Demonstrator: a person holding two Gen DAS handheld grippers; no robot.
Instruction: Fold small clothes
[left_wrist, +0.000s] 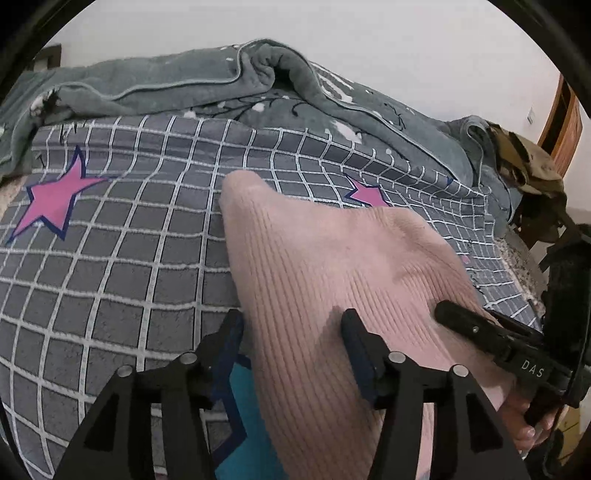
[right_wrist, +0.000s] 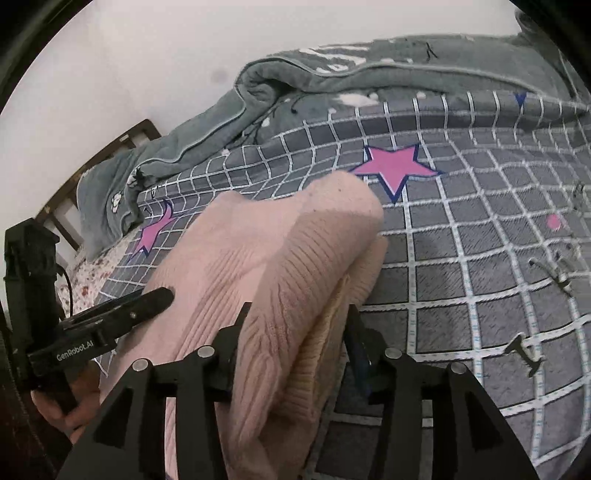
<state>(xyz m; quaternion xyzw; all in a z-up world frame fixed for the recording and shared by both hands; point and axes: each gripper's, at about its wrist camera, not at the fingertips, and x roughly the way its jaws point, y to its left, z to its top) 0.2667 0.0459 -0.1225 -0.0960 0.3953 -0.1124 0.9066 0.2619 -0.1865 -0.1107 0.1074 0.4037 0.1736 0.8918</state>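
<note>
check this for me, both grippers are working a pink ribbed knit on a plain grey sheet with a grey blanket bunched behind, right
Not plain: both wrist views show the sheet is grey with a white grid and pink stars. The rest holds: the pink ribbed knit sits between both grippers' jaws, grey blanket bunched behind.

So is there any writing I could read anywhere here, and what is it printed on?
"DAS": white letters on the right hand-held gripper, seen from the left wrist view.
"GenRobot.AI": white letters on the left hand-held gripper, seen from the right wrist view.
Dark scribbles on the checked bedsheet are too distorted to read.
The pink knitted garment bears no text.
</note>
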